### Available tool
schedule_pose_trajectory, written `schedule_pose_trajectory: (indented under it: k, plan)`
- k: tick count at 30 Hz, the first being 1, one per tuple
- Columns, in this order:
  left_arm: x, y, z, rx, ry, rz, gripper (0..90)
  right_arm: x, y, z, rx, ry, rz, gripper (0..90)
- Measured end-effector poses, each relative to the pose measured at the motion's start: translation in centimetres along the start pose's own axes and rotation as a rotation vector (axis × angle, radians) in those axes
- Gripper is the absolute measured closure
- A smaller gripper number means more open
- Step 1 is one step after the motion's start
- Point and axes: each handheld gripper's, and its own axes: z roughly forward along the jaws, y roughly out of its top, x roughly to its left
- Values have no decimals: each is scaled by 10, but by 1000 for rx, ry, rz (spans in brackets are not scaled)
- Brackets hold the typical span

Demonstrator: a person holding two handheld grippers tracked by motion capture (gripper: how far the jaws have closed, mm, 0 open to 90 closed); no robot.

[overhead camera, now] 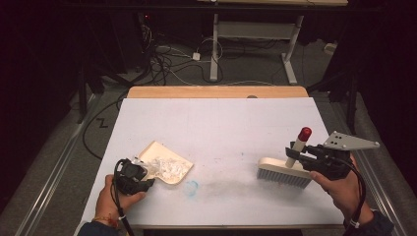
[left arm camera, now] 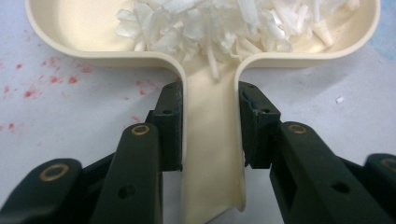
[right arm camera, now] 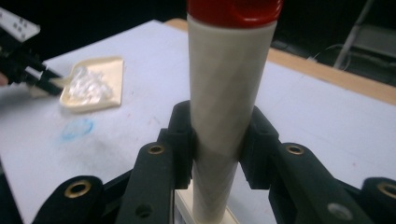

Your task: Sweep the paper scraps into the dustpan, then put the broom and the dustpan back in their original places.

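Dustpan (overhead camera: 167,169) sits at the lower left of the high view on the white table cover (overhead camera: 221,123), its tray heaped with white shreds (overhead camera: 166,167). Your left gripper (overhead camera: 140,177) pinches the dustpan's cream handle (left arm camera: 210,140); in the left gripper view both pads press its sides. Your right gripper (overhead camera: 300,156) clamps the cream shaft of the brush (overhead camera: 285,172) at the lower right of the high view, just below its red cap (overhead camera: 305,132). The bristles rest on the cover, well apart from the dustpan. Between them lie a grey smear and a blue scribble (overhead camera: 192,187). Red flecks (left arm camera: 51,79) dot the cover beside the tray in the left gripper view.
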Motion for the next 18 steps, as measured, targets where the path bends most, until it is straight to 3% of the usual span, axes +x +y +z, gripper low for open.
schedule_pose_trajectory:
  k: [3, 8, 13, 18]
  plan:
    - [1, 1, -3, -16, 19, -28, 631, -5, 0, 9, 53, 30, -7, 699]
    - [6, 4, -2, -30, 38, -73, 631, -20, 4, 20, 77, 90, 29, 696]
    - [14, 5, -3, -69, 63, -136, 631, -30, 9, 36, 90, 81, 40, 690]
    - [20, 2, -3, -74, 77, -188, 631, -41, 12, 54, 97, 58, 65, 677]
